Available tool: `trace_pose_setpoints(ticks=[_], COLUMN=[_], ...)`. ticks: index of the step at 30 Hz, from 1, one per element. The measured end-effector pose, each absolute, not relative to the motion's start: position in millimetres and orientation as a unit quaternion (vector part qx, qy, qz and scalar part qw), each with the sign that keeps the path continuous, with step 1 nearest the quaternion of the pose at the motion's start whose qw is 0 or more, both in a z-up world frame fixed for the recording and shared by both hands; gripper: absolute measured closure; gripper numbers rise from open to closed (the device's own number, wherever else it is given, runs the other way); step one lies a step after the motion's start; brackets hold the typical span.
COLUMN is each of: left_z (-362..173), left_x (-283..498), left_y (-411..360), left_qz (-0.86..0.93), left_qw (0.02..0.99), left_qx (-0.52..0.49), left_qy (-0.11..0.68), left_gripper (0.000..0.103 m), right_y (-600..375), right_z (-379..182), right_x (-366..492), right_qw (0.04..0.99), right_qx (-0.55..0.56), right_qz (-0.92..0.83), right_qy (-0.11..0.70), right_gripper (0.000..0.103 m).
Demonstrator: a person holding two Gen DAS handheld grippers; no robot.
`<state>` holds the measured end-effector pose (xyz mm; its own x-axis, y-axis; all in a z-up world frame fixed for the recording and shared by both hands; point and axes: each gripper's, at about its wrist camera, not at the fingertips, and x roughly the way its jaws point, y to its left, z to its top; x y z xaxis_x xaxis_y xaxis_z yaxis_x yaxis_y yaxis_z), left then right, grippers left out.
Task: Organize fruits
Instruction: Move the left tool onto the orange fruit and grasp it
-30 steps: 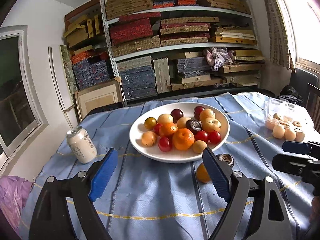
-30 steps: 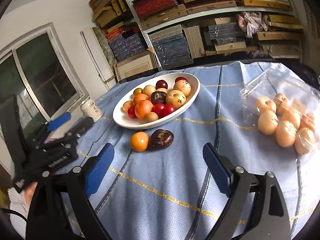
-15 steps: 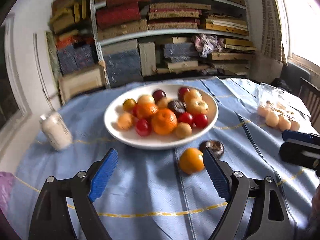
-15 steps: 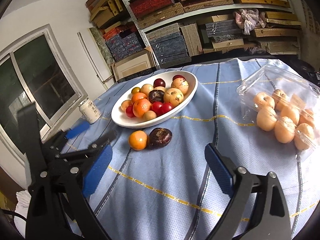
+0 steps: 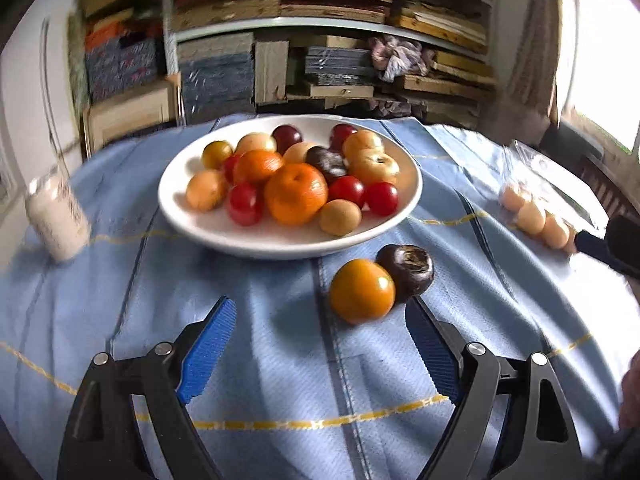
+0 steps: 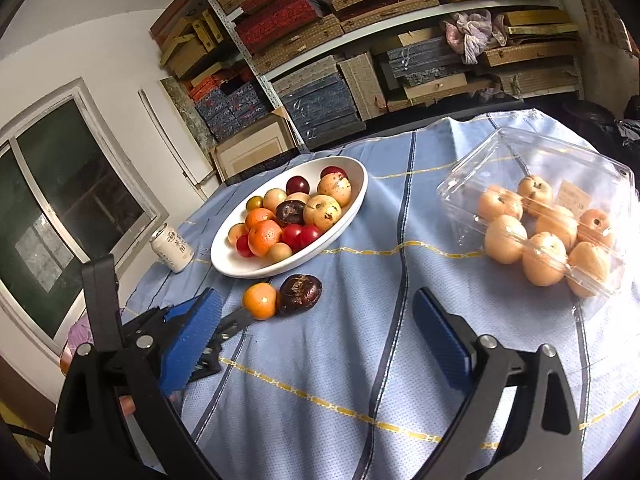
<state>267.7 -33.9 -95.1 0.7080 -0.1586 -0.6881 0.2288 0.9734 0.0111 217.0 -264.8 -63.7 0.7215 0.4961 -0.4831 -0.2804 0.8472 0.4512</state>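
Note:
A white oval bowl (image 5: 208,220) (image 6: 352,196) full of mixed fruit stands on the blue tablecloth. In front of it lie a loose orange fruit (image 5: 362,290) (image 6: 260,300) and a dark purple fruit (image 5: 406,268) (image 6: 300,294), touching. My left gripper (image 5: 320,320) is open and empty, low over the cloth, with the orange fruit just beyond its right finger; it also shows in the right wrist view (image 6: 224,322). My right gripper (image 6: 316,316) is open and empty, hovering nearer than the two loose fruits.
A clear plastic clamshell (image 6: 540,184) (image 5: 536,200) of pale peach-coloured fruits sits at the right. A white drink can (image 5: 58,216) (image 6: 173,248) stands left of the bowl. Shelves of boxes stand behind the table.
My left gripper has moved forward and right toward the two loose fruits, which now look much larger and closer. My right gripper has shifted only slightly.

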Motion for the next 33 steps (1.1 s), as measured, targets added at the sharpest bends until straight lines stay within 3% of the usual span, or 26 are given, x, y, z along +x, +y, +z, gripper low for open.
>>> trace_pose_setpoints(ticks=[17, 23, 29, 33], left_z=[-99, -96, -99, -103], left_x=[271, 278, 284, 287], left_y=[-4, -30, -26, -22], left_qz=[-0.054, -0.062, -0.078, -0.091], left_qw=[0.918, 0.921, 0.917, 0.910], left_qx=[0.079, 0.102, 0.080, 0.070], left_qy=[0.384, 0.370, 0.384, 0.399], left_gripper=[0.016, 0.016, 0.031, 0.048], right_y=[-261, -258, -260, -255], right_z=[-63, -67, -67, -68], right_x=[215, 218, 218, 219], right_qw=[0.908, 0.907, 0.906, 0.906], right_qx=[0.177, 0.173, 0.176, 0.166], right_qz=[0.224, 0.220, 0.222, 0.226], right_qy=[0.307, 0.314, 0.314, 0.318], right_gripper=[0.009, 0.009, 0.009, 0.009])
